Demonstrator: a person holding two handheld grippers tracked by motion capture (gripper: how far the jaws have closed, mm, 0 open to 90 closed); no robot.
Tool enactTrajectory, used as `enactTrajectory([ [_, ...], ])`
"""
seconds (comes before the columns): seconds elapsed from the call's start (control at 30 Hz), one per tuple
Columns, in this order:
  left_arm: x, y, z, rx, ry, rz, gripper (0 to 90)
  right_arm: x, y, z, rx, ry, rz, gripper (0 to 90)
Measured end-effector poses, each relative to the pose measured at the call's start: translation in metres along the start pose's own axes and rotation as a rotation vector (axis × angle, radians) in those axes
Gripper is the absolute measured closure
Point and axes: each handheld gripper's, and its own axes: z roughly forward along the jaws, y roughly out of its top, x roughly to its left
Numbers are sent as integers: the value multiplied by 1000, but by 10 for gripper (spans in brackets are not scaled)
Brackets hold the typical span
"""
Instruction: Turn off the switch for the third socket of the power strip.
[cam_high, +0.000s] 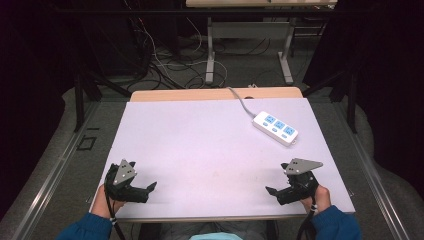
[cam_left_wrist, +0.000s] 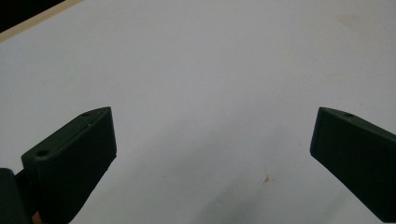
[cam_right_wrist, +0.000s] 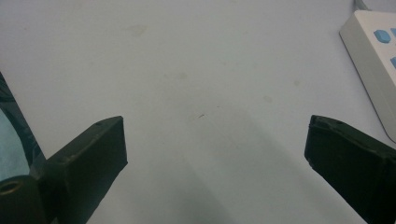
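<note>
Both tongs, left (cam_high: 151, 187) and right (cam_high: 270, 190), gape (nothing held); power strip (cam_high: 275, 128) well apart.

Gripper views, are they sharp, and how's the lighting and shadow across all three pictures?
High view: mat evenly lit, surroundings dark, power strip crisp. Left gripper view: jaws soft-edged, faint shadows on the mat beneath them. Right gripper view: left jaw blurred, soft shadows ahead of both jaws, the strip's edge slightly soft.
</note>
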Motion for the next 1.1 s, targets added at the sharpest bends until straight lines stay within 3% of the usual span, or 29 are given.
enactTrajectory([
  [0.67, -1, 0, 0, -2, 0, 3, 5, -4, 1, 1, -1, -6, 2, 52],
  [0.7, -1, 0, 1, -4, -1, 2, 5, -3, 1, 1, 2, -6, 20, 52],
  [1.1, -1, 0, 0, -6, 11, 6, 7, -10, 3, 2, -11, -30, 39, 55],
])
